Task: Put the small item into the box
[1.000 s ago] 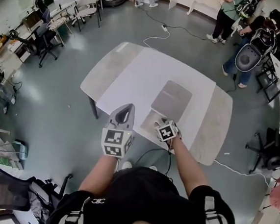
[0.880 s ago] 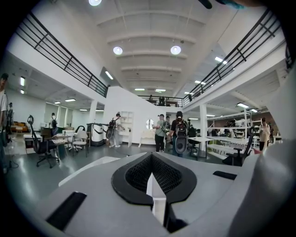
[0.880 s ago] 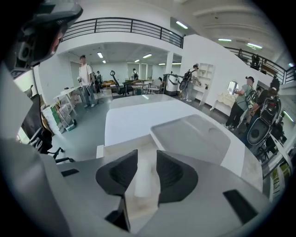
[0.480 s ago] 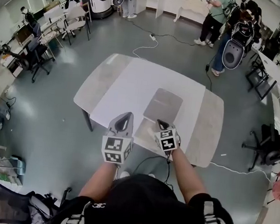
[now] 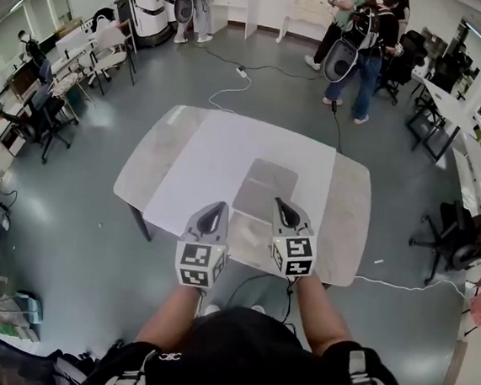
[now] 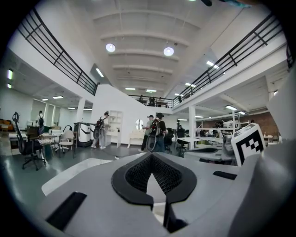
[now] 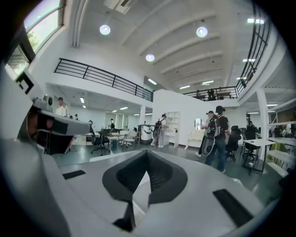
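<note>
Grey, flat box [image 5: 265, 189] lying on the white-and-grey surface [image 5: 154, 162], just ahead of both claws and closer to the right one.

Left claw [image 5: 214, 208] held above the near edge of the surface and pointing away from the body. Clenched in its own view [image 6: 151, 156], tips pressed together. Only a pale sliver showing through the gap lower down, nothing gripped.

Right claw [image 5: 280, 204] just beside the left one, level and pointing forward. From the head, tip overlapping the near right part of the box. Clenched too [image 7: 147, 152], pads meeting at the tip, nothing made out between them.

Paler flat rectangle [image 5: 249, 231] on the surface between the two claws, up against the near side of the box. Small item not made out in any view, too small or hidden.

Marker cubes behind each claw, left [image 5: 200, 264] and right [image 5: 295, 256].

Well beyond the claws, people [image 5: 361, 38] with backpacks standing on the grey floor [image 5: 92, 241], with a white cable [image 5: 234, 81] trailing across it. Office chairs [image 5: 36, 117] far off to the left of the left claw.
</note>
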{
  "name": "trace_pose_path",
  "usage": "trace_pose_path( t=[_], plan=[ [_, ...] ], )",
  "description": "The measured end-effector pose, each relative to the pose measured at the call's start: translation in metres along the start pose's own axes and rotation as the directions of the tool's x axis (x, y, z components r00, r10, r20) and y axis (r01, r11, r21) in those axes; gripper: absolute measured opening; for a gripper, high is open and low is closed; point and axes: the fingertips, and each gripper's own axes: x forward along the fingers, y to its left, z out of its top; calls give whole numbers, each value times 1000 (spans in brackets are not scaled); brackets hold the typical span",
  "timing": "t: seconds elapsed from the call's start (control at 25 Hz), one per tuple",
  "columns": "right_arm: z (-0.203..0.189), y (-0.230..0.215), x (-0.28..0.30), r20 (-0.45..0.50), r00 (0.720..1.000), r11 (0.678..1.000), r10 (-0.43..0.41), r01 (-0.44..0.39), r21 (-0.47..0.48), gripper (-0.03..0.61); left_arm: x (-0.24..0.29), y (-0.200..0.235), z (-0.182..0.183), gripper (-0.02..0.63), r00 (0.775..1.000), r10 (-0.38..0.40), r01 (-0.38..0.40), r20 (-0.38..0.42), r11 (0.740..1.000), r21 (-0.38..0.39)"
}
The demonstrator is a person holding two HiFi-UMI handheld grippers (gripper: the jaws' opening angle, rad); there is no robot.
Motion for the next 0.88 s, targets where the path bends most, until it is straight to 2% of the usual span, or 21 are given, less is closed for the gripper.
trace_pose_path(
  t=[0.16,0.28,0.88],
  plan=[
    [30,-12,-26,113,992,997,-64,60,38,12,8,-8,1,12,1000,-27,27,0,1000,4],
    [37,-20,-44,173,977,991,-124,114,65,13,10,-15,2,12,999,-41,41,3,999,-4],
    [46,-14,-59,205,969,990,-137,128,55,12,2,-28,14,12,996,-84,84,35,996,-2]
  ],
)
